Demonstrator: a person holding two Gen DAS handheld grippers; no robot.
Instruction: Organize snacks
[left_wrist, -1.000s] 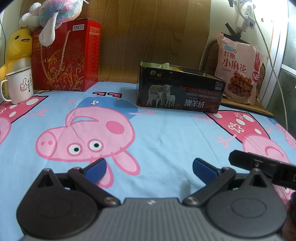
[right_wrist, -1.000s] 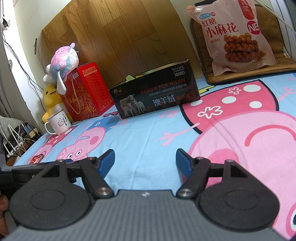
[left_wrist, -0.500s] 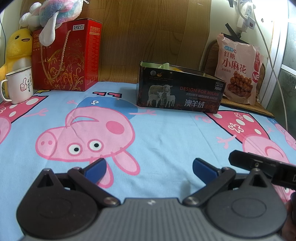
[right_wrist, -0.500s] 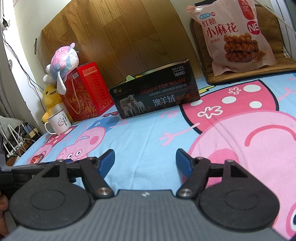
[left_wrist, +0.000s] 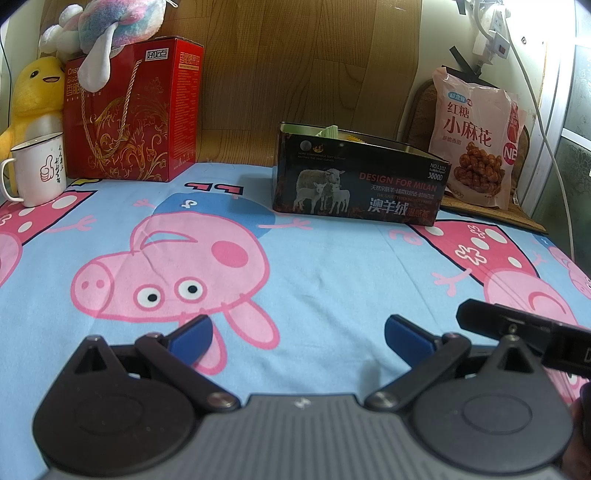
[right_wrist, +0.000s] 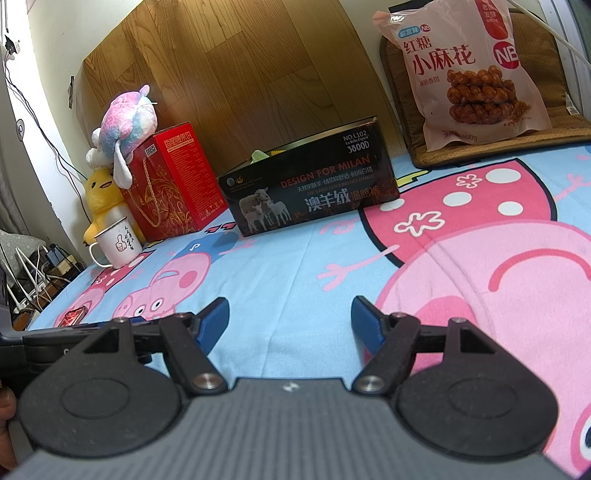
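Note:
A black open-topped box (left_wrist: 360, 188) with sheep pictures stands at the back of the cartoon-pig cloth; green and yellow snack packs poke out of its top (left_wrist: 330, 132). It also shows in the right wrist view (right_wrist: 314, 190). A pink bag of twisted snacks (left_wrist: 478, 138) leans on a mat at the back right, also in the right wrist view (right_wrist: 469, 70). My left gripper (left_wrist: 298, 334) is open and empty, low over the cloth. My right gripper (right_wrist: 290, 321) is open and empty beside it, far from the box.
A red gift box (left_wrist: 133, 114) with plush toys (left_wrist: 110, 27) stands at the back left, a white mug (left_wrist: 38, 168) in front of it. A wood panel (left_wrist: 295, 66) backs the surface. Cables hang at the right (left_wrist: 546, 122) and beyond the left edge (right_wrist: 33, 273).

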